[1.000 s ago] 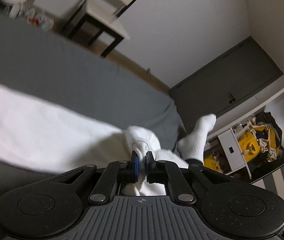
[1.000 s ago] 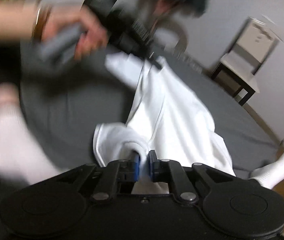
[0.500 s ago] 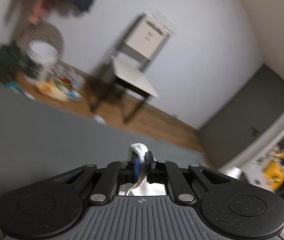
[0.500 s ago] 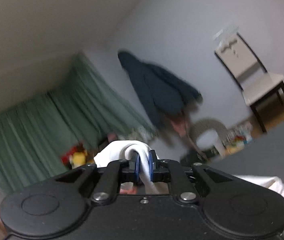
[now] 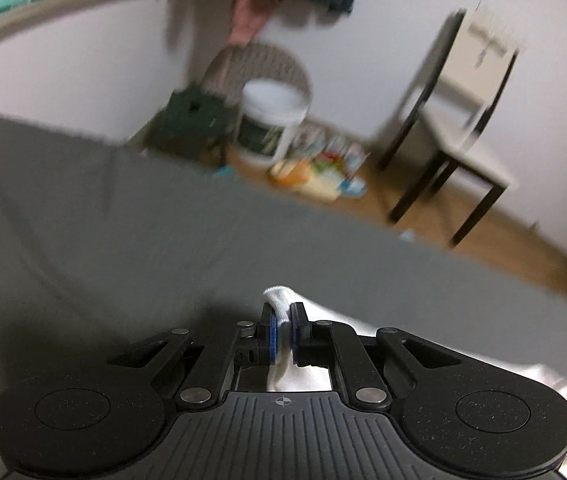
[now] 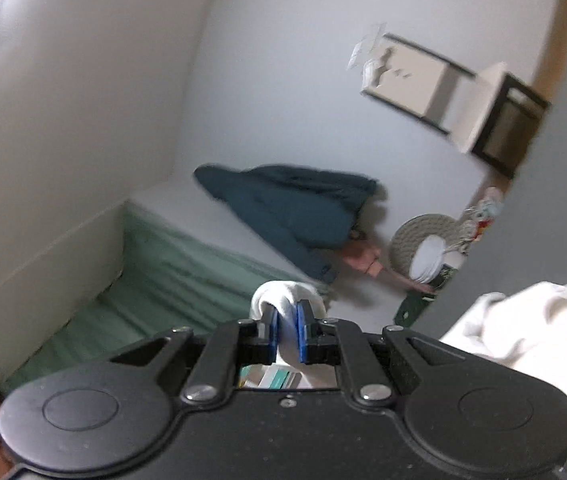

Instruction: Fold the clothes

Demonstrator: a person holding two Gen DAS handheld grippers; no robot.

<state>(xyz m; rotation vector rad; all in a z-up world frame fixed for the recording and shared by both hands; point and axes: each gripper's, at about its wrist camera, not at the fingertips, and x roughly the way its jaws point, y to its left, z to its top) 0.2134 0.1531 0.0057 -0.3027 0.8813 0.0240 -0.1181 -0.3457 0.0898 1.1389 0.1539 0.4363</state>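
Left gripper [image 5: 282, 334]: blue pads closed on a bunched fold of white garment [image 5: 279, 300], held low over the grey bedspread [image 5: 123, 248]; more white cloth trailing beneath and to the right of the tool. Right gripper [image 6: 286, 334]: pads likewise pinched on a rolled hem of white cloth [image 6: 283, 292], raised and tilted toward the wall and ceiling; a further heap of the same cloth [image 6: 523, 320] resting at the right edge on the grey surface.

Stage: garment gripped at two points, one low and one high; folded state not visible in either view, so equally consistent with spreading out or with carrying an edge over.

Risks, as judged: thin pinch at the left pads, apt to slip under a sharp tug; uneven heights of the two grips, apt to skew the cloth and leave a crooked fold line; slack cloth below, apt to drag and bunch on the bedspread; motion blur in both views, suggestive of speed and poor control of the landing.

Counts: grippers, two; white garments in view, one as far as discernible; chair [image 5: 463, 120], one; white bucket [image 5: 271, 120], one; dark coat [image 6: 295, 208] hanging on the wall, one.
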